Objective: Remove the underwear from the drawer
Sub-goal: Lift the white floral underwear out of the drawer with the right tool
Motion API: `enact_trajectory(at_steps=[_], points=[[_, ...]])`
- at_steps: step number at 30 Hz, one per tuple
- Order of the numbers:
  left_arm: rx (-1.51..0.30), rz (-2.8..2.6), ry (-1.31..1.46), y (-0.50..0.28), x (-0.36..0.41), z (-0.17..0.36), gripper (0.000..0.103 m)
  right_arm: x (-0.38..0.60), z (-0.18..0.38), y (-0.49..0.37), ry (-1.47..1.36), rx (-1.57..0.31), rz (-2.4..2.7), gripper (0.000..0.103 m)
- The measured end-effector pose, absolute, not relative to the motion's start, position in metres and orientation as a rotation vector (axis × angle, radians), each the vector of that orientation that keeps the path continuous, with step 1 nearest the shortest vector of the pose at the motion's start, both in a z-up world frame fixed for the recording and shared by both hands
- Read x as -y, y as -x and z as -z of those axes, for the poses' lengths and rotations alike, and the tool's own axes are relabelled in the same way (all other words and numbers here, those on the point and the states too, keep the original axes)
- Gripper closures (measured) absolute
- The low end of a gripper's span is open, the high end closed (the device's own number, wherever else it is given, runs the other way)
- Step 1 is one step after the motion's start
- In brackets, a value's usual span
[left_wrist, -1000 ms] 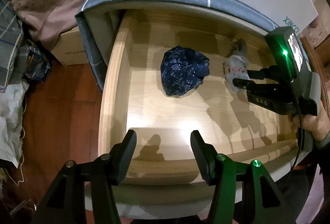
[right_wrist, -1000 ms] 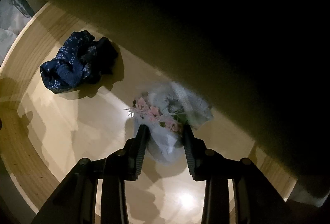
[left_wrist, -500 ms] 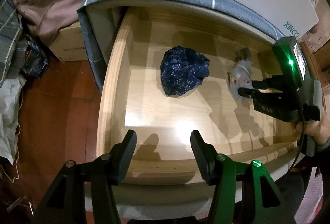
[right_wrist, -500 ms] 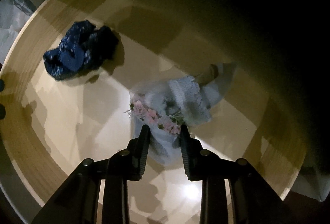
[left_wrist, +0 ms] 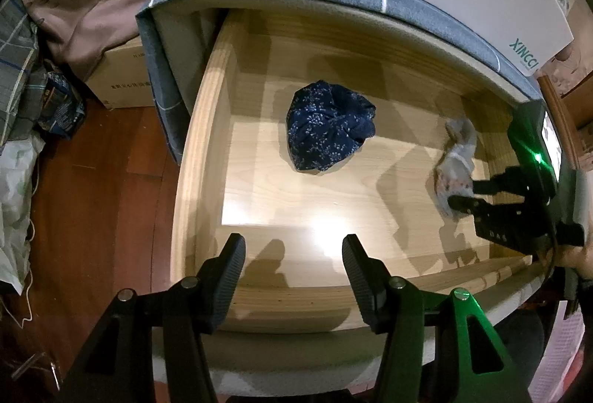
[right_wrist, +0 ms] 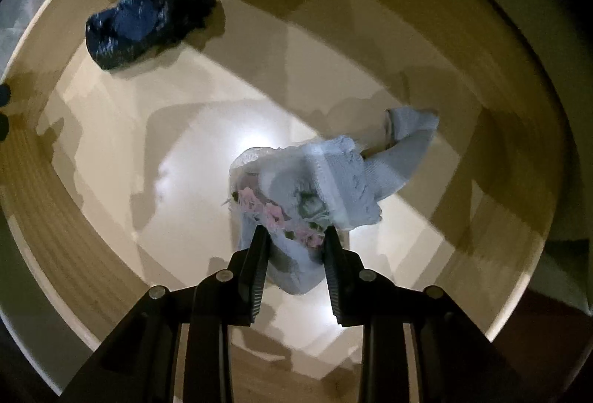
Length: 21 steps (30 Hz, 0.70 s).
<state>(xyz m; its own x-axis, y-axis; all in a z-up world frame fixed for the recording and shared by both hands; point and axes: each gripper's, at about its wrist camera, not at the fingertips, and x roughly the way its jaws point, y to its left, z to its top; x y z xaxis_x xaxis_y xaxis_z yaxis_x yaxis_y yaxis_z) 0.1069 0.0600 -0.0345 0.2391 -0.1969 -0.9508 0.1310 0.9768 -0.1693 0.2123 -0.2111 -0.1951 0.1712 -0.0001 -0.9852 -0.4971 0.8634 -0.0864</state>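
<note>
Right gripper (right_wrist: 294, 241) clamped on pale floral underwear (right_wrist: 315, 188), lifted above the drawer (left_wrist: 207, 128) floor at its right end. Left gripper (left_wrist: 292, 256) open, empty. Navy underwear (left_wrist: 328, 130) lies mid-drawer.

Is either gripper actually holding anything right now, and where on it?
The right gripper is shut on the pale floral underwear, pinching a bunched fold beside its pink flower print, the rest trailing loose. The left gripper is open and holds nothing.
</note>
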Motion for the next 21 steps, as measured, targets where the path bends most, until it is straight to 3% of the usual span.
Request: enact_trajectory(at_steps=[5, 21], points=[[-1.309, 0.227, 0.066, -0.107, -0.061, 0.034, 0.047, 0.244, 0.207, -0.199, 0.264, -1.473, -0.341, 0.076], [-1.303, 0.232, 0.079, -0.107, -0.061, 0.033, 0.047, 0.266, 0.214, -0.191, 0.169, -1.612, -0.245, 0.076]])
